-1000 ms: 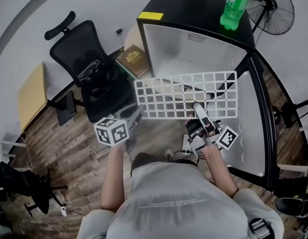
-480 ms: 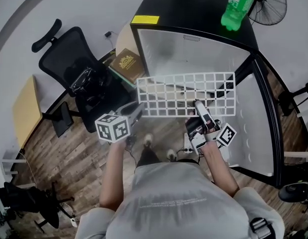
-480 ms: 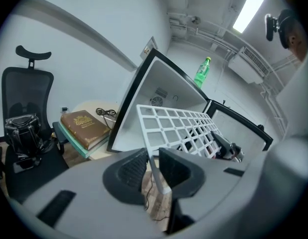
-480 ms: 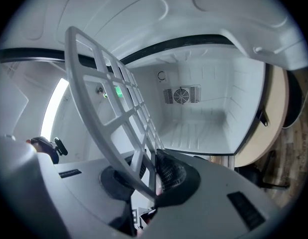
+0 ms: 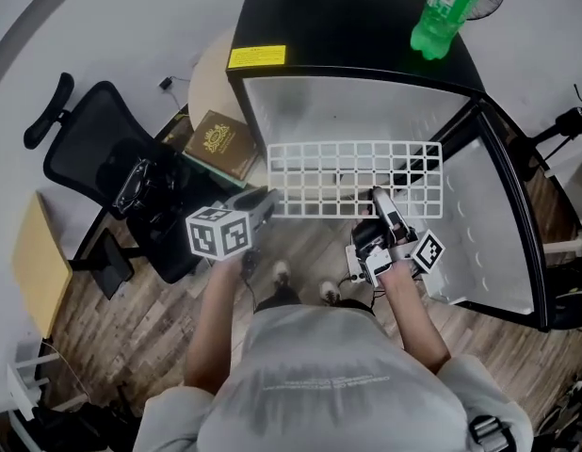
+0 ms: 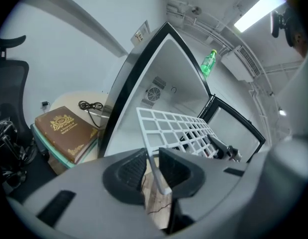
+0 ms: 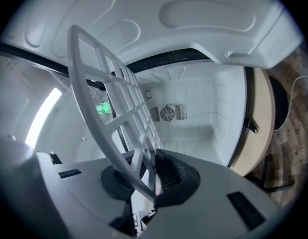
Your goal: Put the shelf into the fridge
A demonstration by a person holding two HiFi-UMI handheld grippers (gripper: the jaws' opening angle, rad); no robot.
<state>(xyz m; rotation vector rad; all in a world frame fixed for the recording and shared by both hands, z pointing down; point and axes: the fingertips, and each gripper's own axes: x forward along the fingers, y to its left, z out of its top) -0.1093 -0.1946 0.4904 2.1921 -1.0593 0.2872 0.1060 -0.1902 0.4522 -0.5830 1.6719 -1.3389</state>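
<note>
A white grid shelf [image 5: 352,179] is held level in front of the open black fridge [image 5: 347,26], its far edge at the mouth of the white interior. My left gripper [image 5: 263,203] is shut on the shelf's near left corner; in the left gripper view the shelf [image 6: 179,128] runs out from between the pads of the left gripper [image 6: 153,171]. My right gripper [image 5: 378,199] is shut on the shelf's near edge, right of the middle. In the right gripper view the shelf [image 7: 101,93] rises from the right gripper [image 7: 146,171] toward the fridge's back wall [image 7: 194,113].
The fridge door [image 5: 498,224] stands open at the right. A green bottle [image 5: 441,8] stands on the fridge top. A brown book [image 5: 217,144] lies on a low round table left of the fridge, with a black office chair [image 5: 103,158] beside it.
Both grippers have carried the shelf forward toward the fridge opening. The shelf now lies flatter and its far edge has reached the interior's mouth.
</note>
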